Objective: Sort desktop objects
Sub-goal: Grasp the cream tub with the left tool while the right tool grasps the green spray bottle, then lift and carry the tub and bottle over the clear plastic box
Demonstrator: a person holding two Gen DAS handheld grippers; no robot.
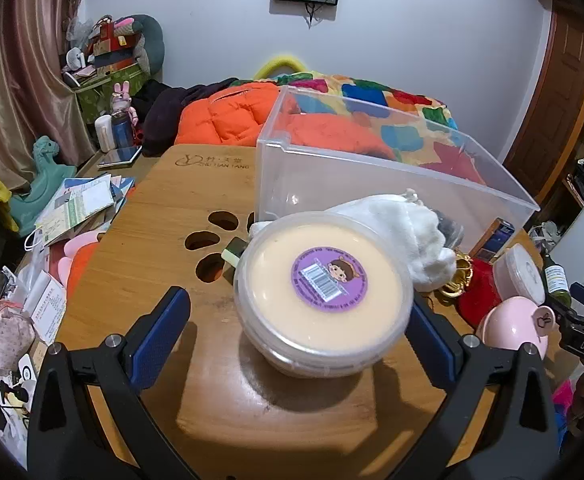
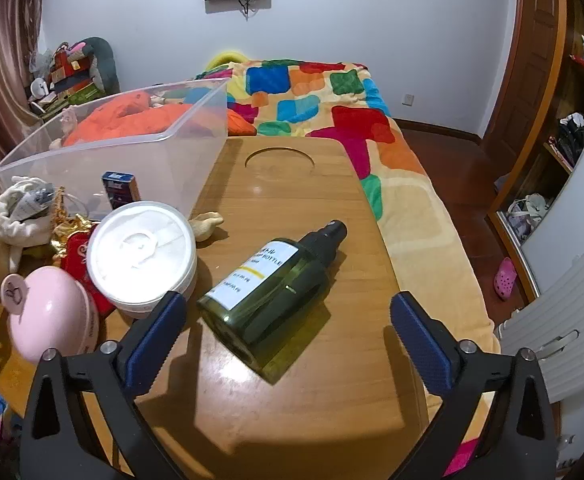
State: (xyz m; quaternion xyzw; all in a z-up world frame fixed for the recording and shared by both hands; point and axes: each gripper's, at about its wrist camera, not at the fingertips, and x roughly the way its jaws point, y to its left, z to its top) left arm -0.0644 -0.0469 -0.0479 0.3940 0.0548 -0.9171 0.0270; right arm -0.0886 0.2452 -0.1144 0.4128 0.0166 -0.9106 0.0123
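tabletop (image 2: pixel 292 200): wood with fine straight grain, smooth, a soft sheen
storage bin (image 1: pixel 332 184): clear plastic, smooth, slightly cloudy walls
round tub (image 1: pixel 324 288): translucent plastic, cream lid, glossy purple paper sticker
pouch (image 1: pixel 404 232): white fluffy cloth, right of centre
spray bottle (image 2: pixel 268 300): dark green see-through plastic or glass, glossy; matt white paper label
white jar (image 2: pixel 142 258): white plastic lid, smooth, low gloss
pink case (image 2: pixel 48 316): smooth pink plastic, faint shine, lower left
pads (image 2: pixel 156 340): blue, finely ribbed, matt
blanket (image 2: pixel 332 112): soft quilted cloth, upper centre
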